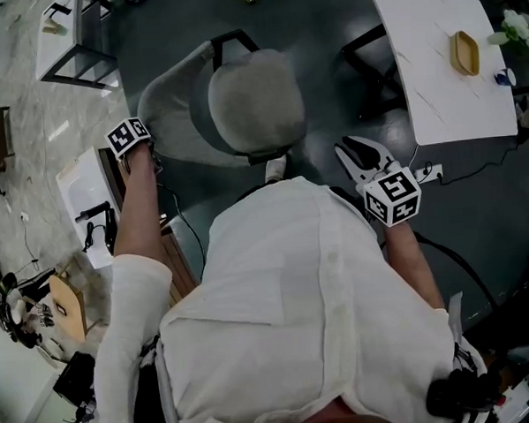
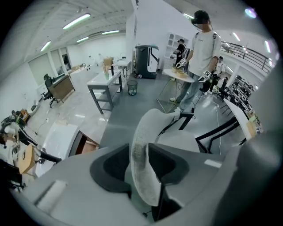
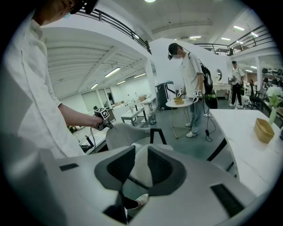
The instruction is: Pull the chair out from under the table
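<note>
A grey chair (image 1: 241,106) with a round seat and a curved backrest stands on the dark floor, left of the white table (image 1: 443,73) and apart from it. My left gripper (image 1: 148,155) is at the left end of the backrest. In the left gripper view the backrest's rim (image 2: 142,132) runs between the jaws of that gripper (image 2: 139,164), which stand just off it on both sides. My right gripper (image 1: 356,154) hangs open beside the seat's right side with nothing between its jaws. The right gripper view looks past that gripper (image 3: 138,170) at the seat (image 3: 141,160), backrest (image 3: 121,134) and left gripper (image 3: 104,117).
A wooden bowl (image 1: 465,52) lies on the white table. A white low unit (image 1: 86,207) stands by my left arm, a black-framed table (image 1: 74,44) beyond it. Cables (image 1: 470,169) cross the floor at right. People (image 2: 199,57) stand by a round table (image 2: 179,76) in the distance.
</note>
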